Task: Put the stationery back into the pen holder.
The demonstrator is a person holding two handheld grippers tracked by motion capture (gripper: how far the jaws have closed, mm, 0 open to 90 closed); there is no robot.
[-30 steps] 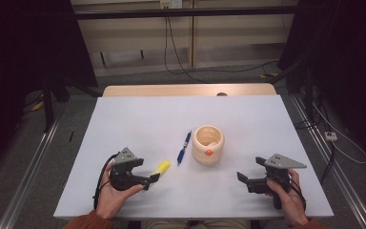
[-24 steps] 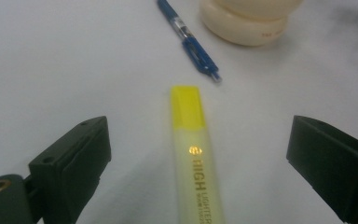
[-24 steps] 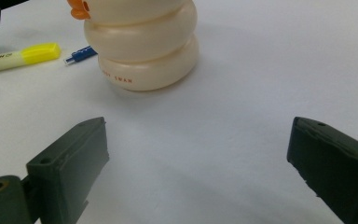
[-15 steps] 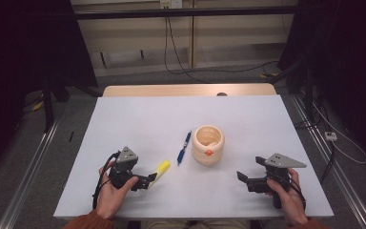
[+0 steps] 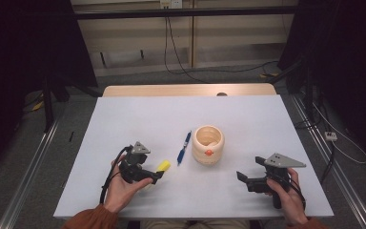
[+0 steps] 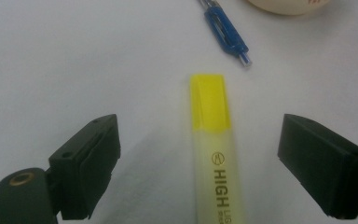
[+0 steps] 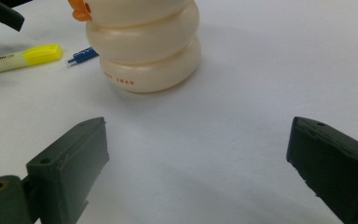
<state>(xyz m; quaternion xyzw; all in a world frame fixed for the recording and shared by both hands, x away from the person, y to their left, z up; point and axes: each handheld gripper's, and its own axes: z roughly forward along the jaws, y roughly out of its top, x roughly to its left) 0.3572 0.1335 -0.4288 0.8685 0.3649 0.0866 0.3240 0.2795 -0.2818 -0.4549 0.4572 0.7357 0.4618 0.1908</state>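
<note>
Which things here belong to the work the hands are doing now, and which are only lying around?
In the job:
- highlighter, lying between the open jaws of the left tool, which have just been closing a little but do not touch it

Lying about:
- blue pen
- cream holder
- right tool, open over bare table
</note>
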